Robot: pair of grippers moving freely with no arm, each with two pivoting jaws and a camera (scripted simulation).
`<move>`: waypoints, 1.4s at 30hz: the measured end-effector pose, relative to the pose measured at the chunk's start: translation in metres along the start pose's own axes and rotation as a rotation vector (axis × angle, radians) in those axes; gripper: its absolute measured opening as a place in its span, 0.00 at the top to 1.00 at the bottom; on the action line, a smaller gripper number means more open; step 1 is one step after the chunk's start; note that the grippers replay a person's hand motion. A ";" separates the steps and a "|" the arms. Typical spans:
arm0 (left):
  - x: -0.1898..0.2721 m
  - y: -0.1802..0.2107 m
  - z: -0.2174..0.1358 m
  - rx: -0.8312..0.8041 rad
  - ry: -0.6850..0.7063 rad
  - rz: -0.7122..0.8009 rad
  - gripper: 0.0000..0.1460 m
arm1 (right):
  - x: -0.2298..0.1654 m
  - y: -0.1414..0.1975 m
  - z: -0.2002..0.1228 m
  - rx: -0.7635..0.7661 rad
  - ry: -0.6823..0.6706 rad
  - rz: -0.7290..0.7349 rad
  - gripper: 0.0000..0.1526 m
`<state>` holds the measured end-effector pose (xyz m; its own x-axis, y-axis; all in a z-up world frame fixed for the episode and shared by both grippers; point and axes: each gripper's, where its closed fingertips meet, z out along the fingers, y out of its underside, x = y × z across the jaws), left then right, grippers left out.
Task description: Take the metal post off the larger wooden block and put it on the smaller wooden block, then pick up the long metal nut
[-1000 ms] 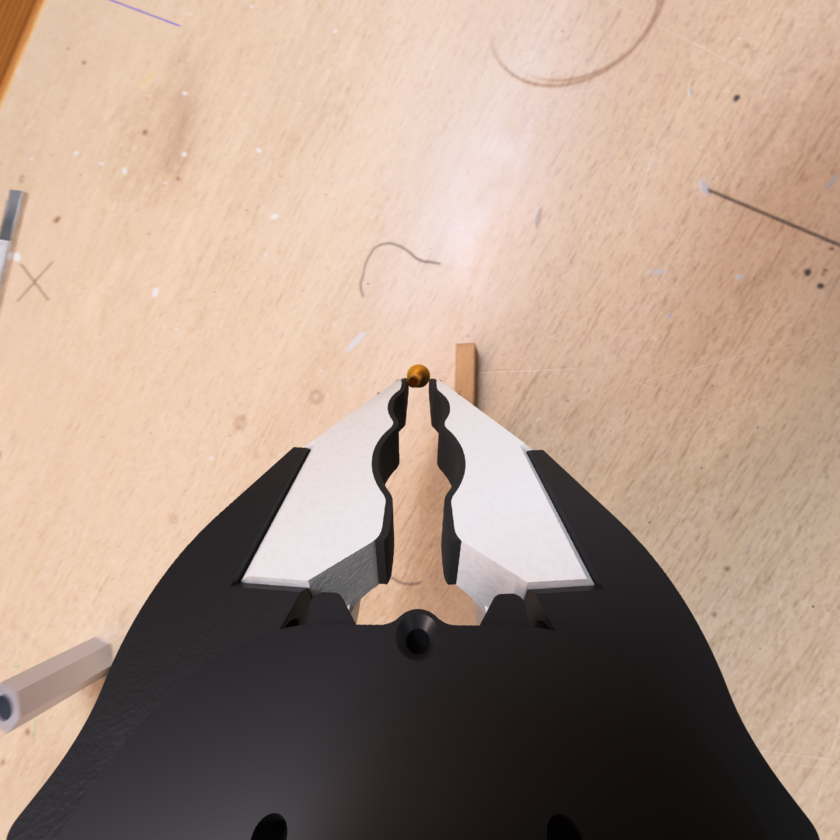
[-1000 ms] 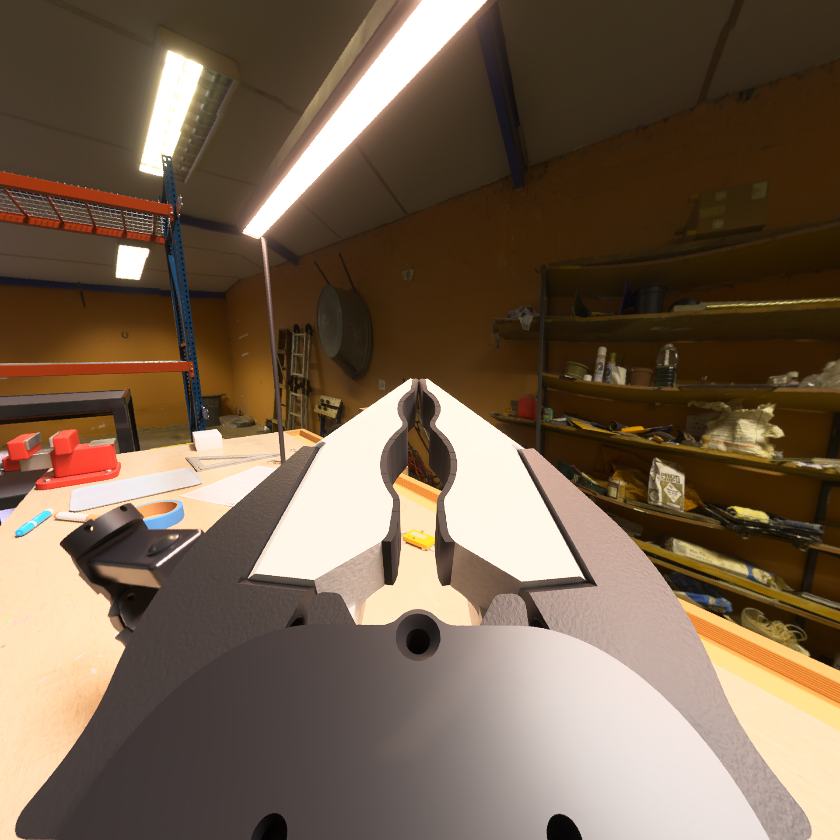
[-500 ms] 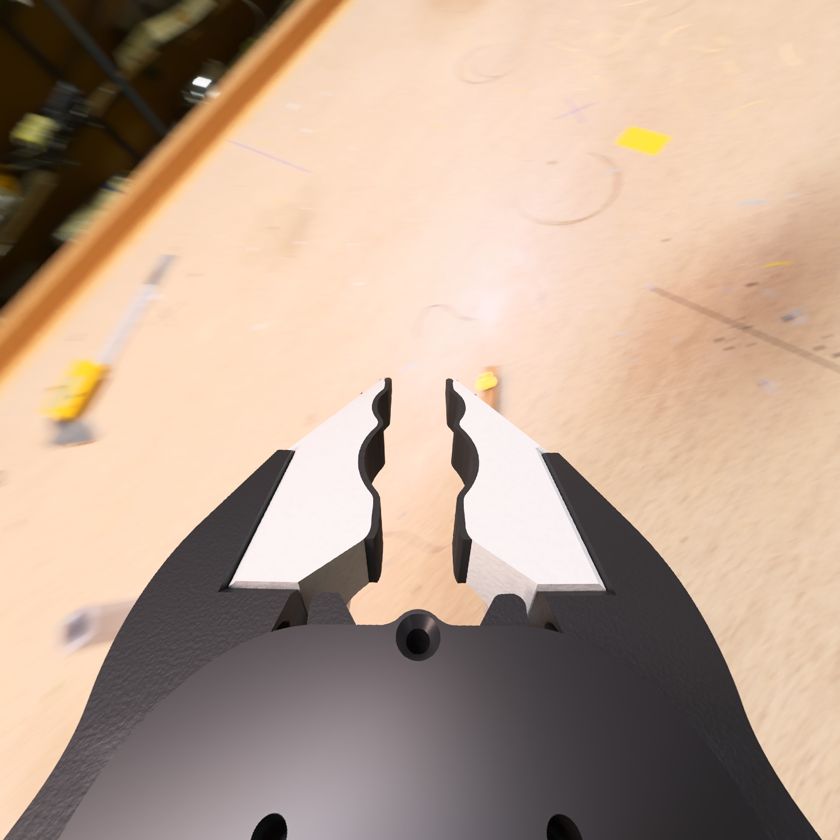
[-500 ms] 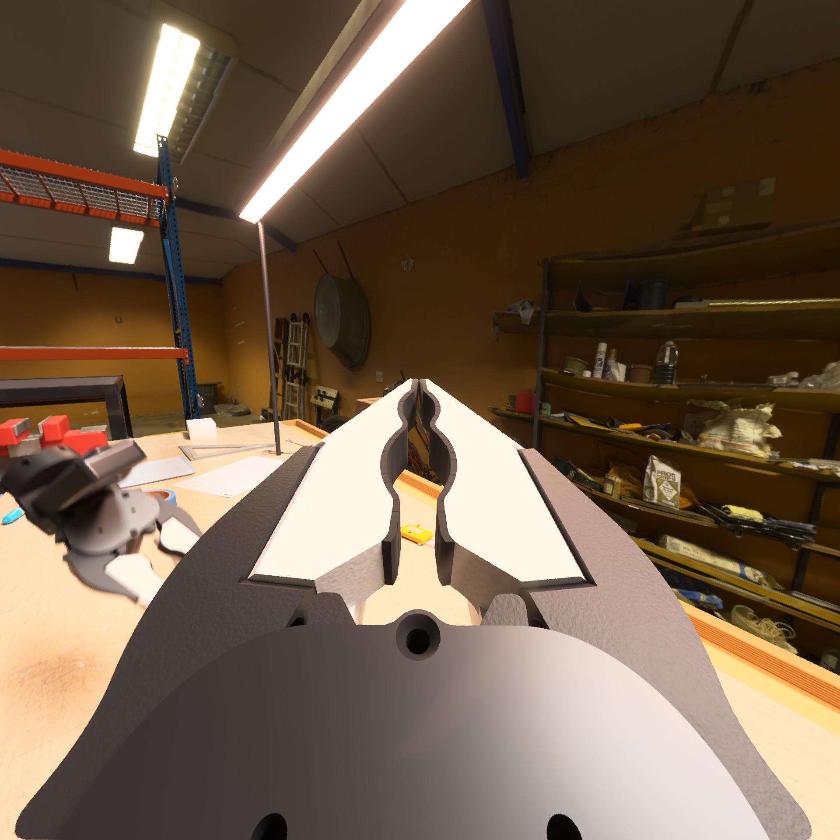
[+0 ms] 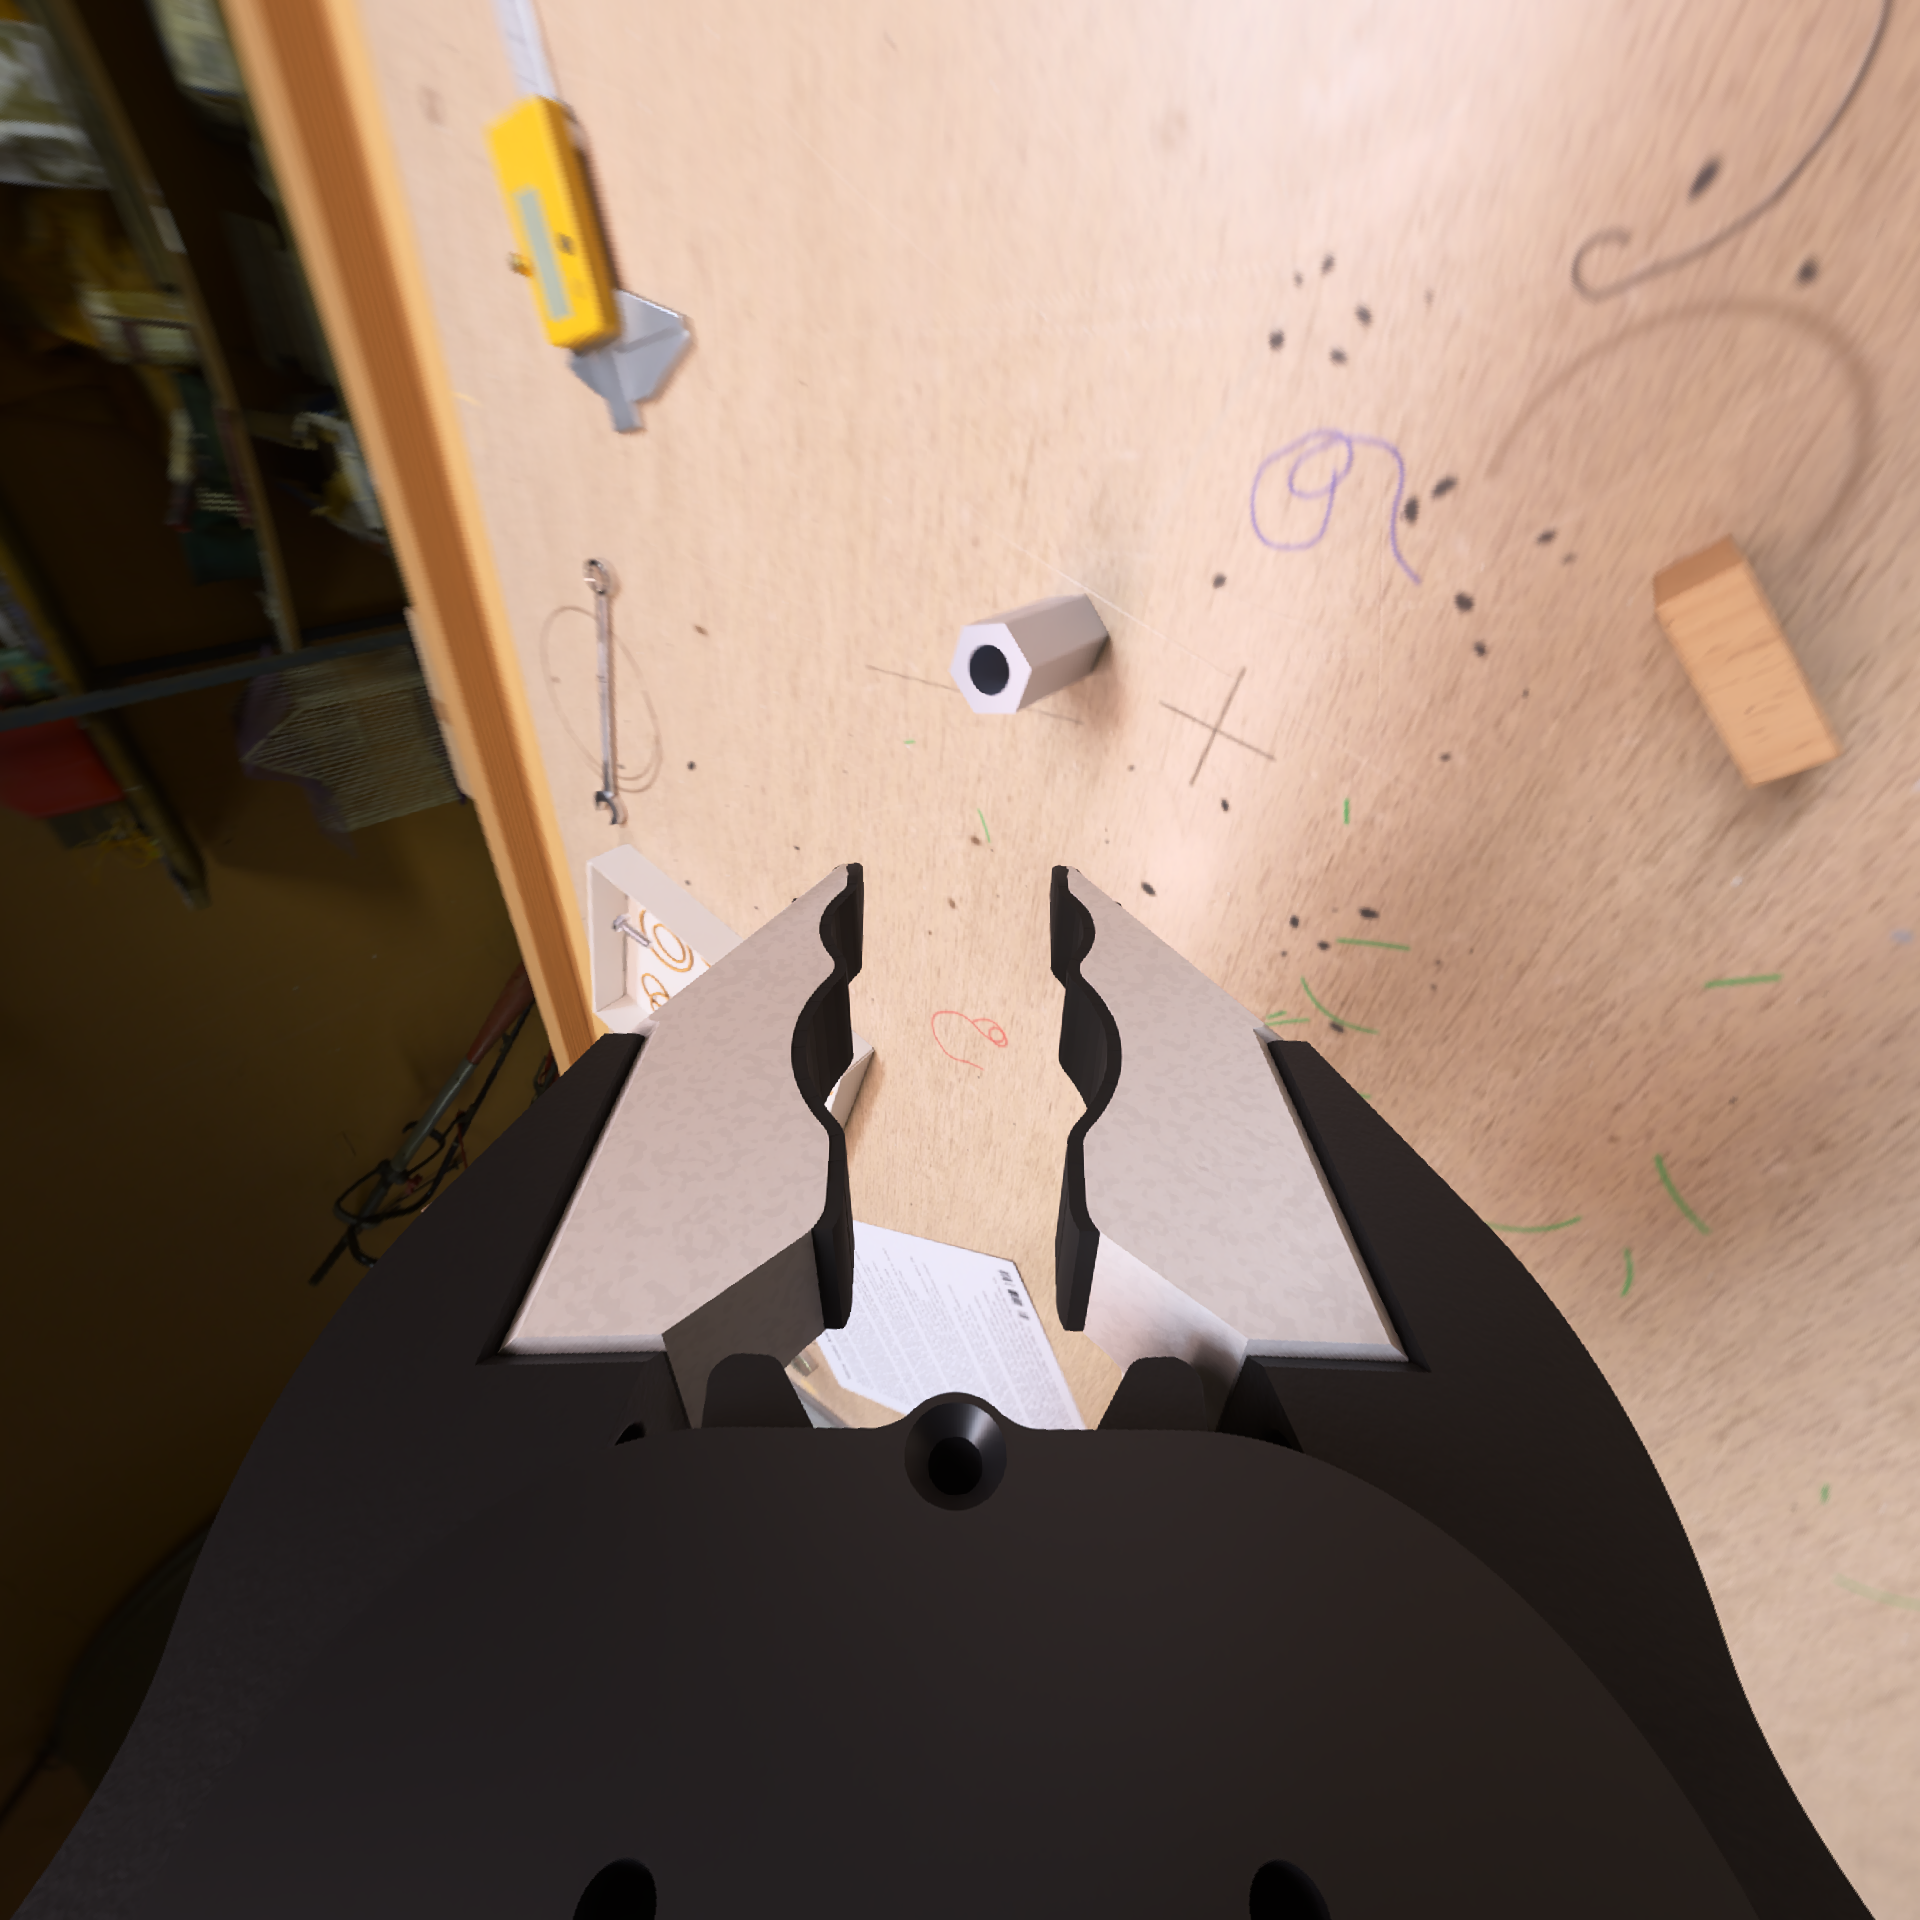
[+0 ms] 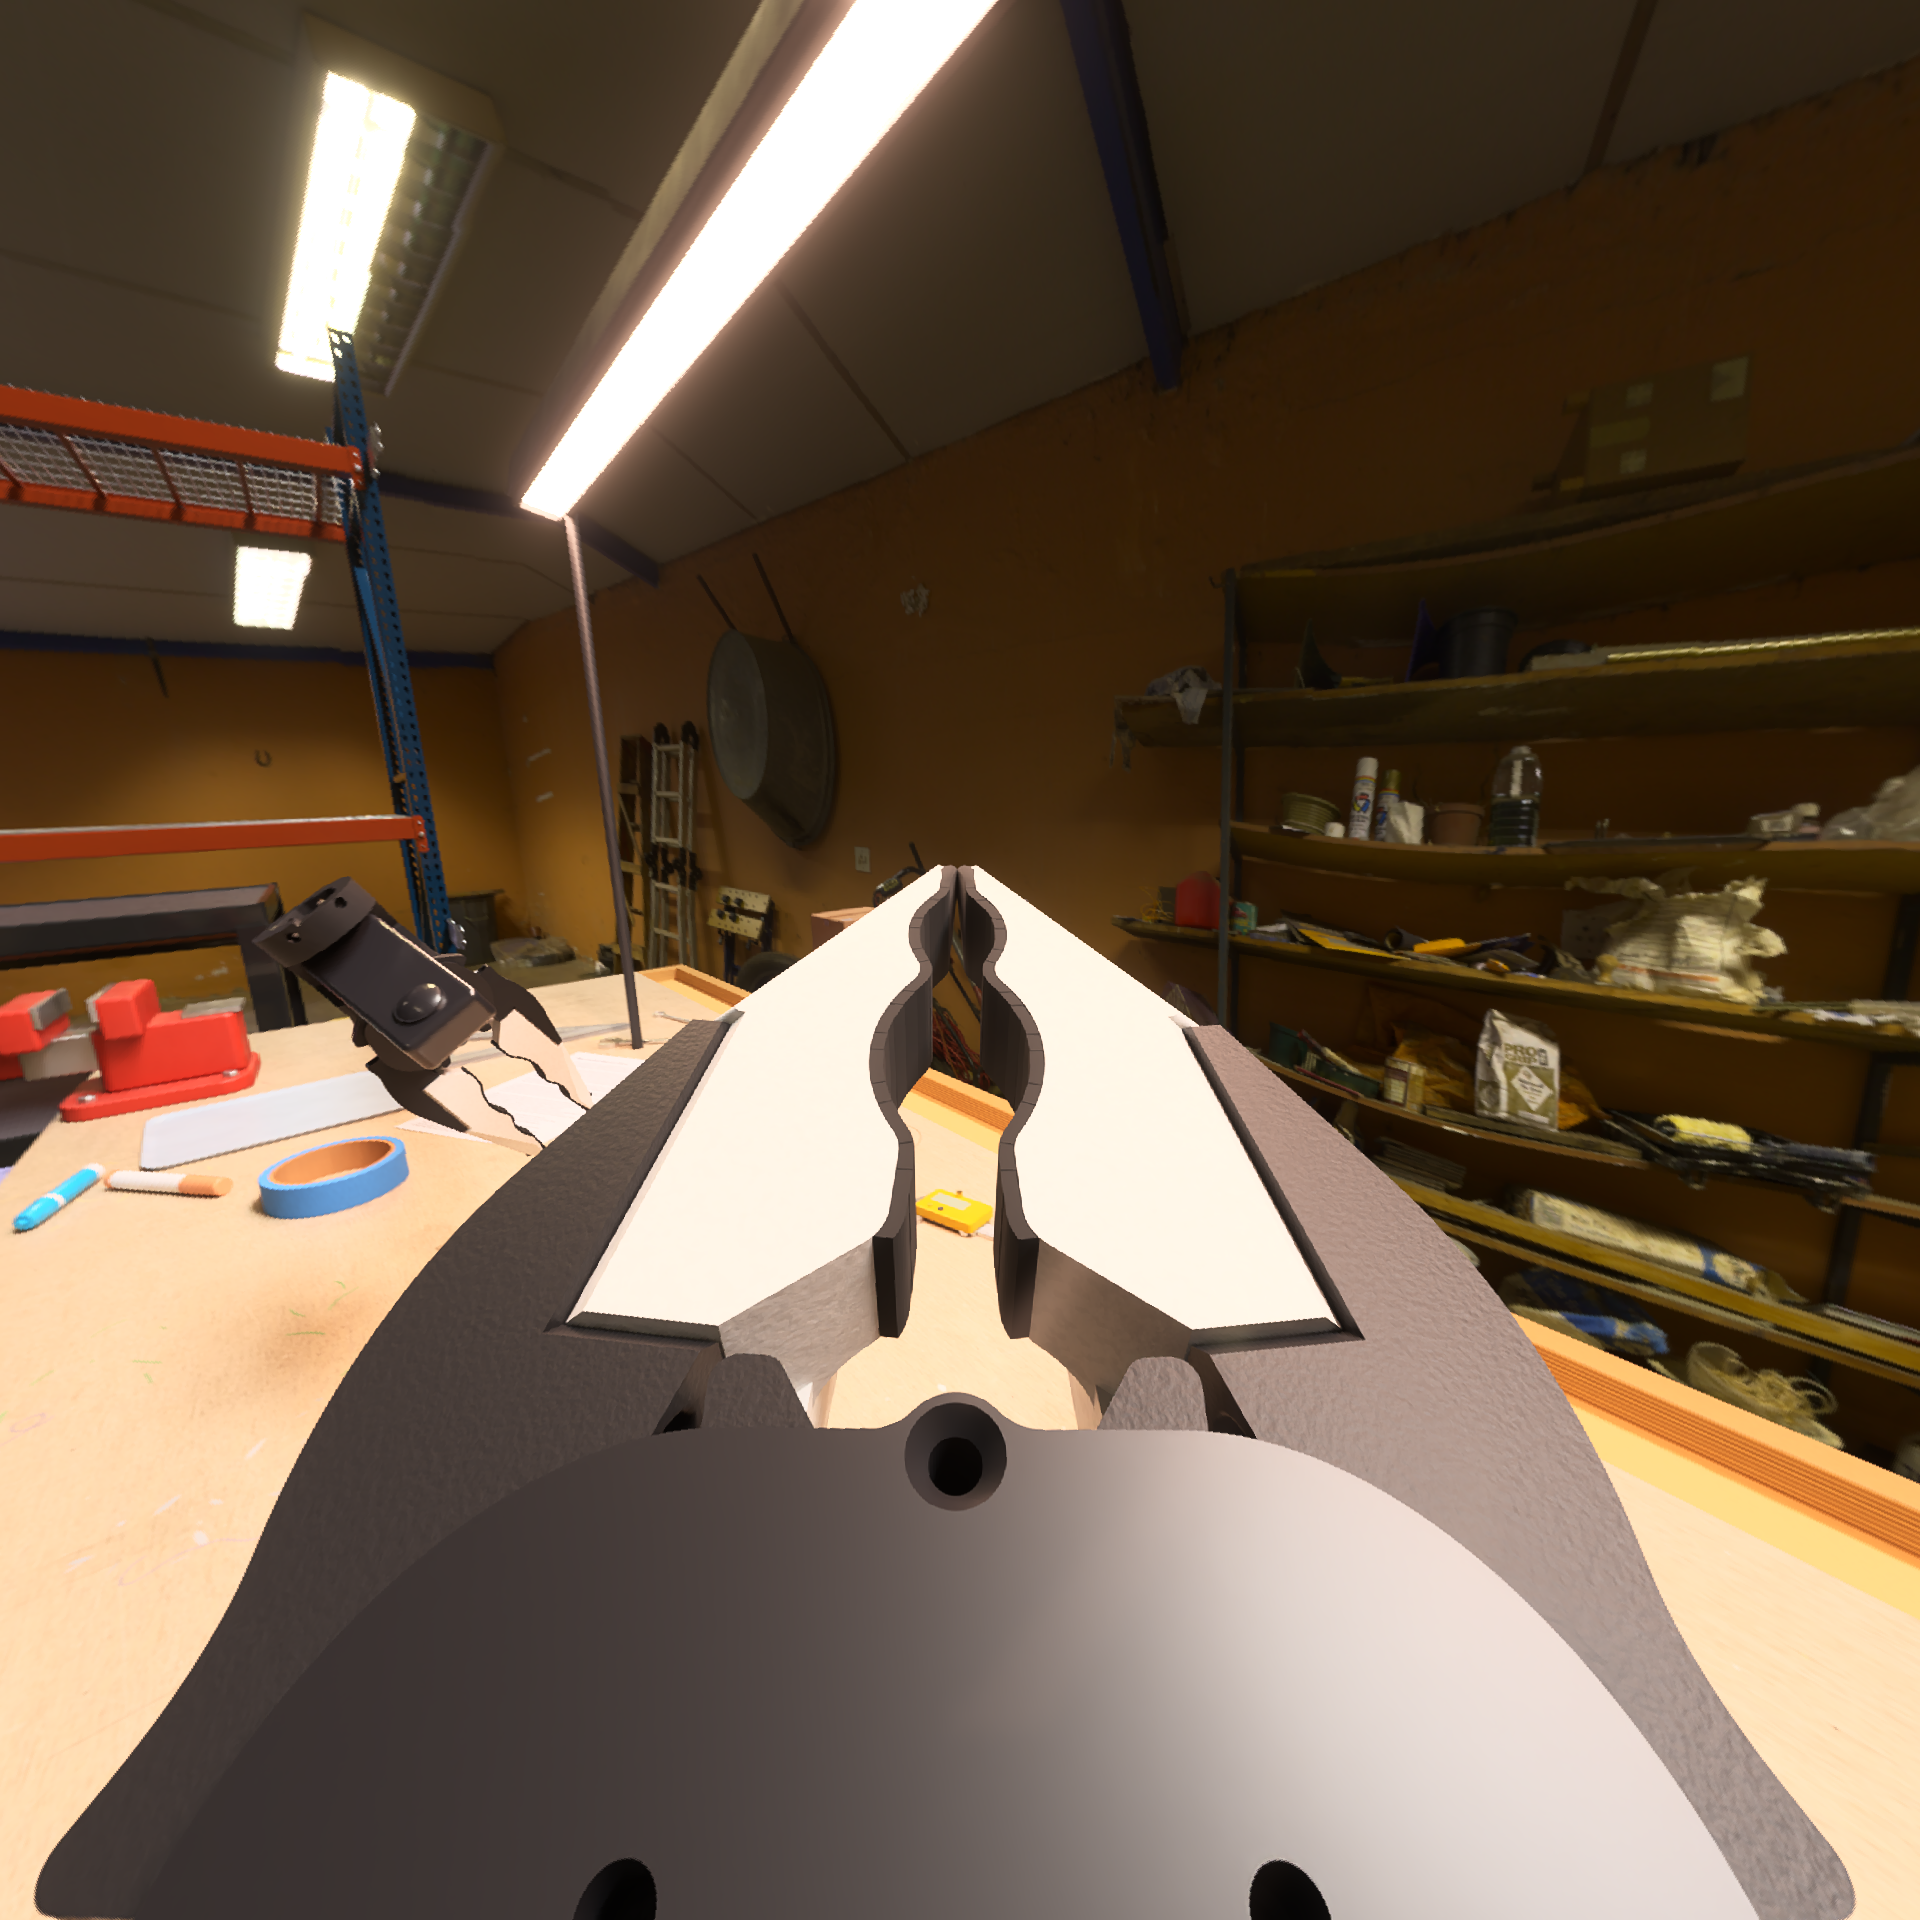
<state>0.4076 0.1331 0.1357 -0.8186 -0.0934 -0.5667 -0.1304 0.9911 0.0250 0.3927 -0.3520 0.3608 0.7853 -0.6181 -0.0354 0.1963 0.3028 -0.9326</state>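
My left gripper (image 5: 956, 894) hangs above the workbench (image 5: 1143, 260) with its jaws spread and nothing between them; beneath its fingers lie a printed sheet (image 5: 935, 1340) and a small white tray (image 5: 634, 935) at the bench edge. Ahead of the fingertips the long metal nut (image 5: 1023, 665) lies on its side, its bore facing me, near a pencilled cross (image 5: 1218, 727). Off to the right, well apart, sits a wooden block (image 5: 1743, 660). Farther left I see a thin spanner (image 5: 604, 691) and a yellow tool (image 5: 551, 218). My right gripper (image 6: 956, 875) points level across the bench, jaws pressed together and holding nothing, with blue tape (image 6: 332, 1174) and a red vise (image 6: 145, 1044) beyond
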 end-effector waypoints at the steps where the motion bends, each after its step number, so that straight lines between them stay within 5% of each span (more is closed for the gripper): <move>1: 0.001 0.002 0.007 -0.022 0.029 0.027 0.75 | 0.001 0.001 0.000 -0.007 0.007 -0.005 1.00; 16: 0.011 -0.007 0.080 -0.058 0.349 0.221 0.79 | 0.019 0.040 0.019 -0.143 0.061 -0.020 1.00; 34: 0.010 -0.005 0.106 -0.169 0.355 0.376 0.82 | 0.020 0.065 0.031 -0.243 0.038 -0.025 1.00; 42: -0.007 -0.011 0.083 -0.056 0.258 0.224 0.82 | 0.019 0.056 0.026 -0.205 0.013 0.004 1.00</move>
<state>0.4611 0.1305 0.0704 -0.9440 0.0978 -0.3152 0.0437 0.9837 0.1745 0.4344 -0.3279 0.3169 0.7777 -0.6272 -0.0422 0.0687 0.1517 -0.9860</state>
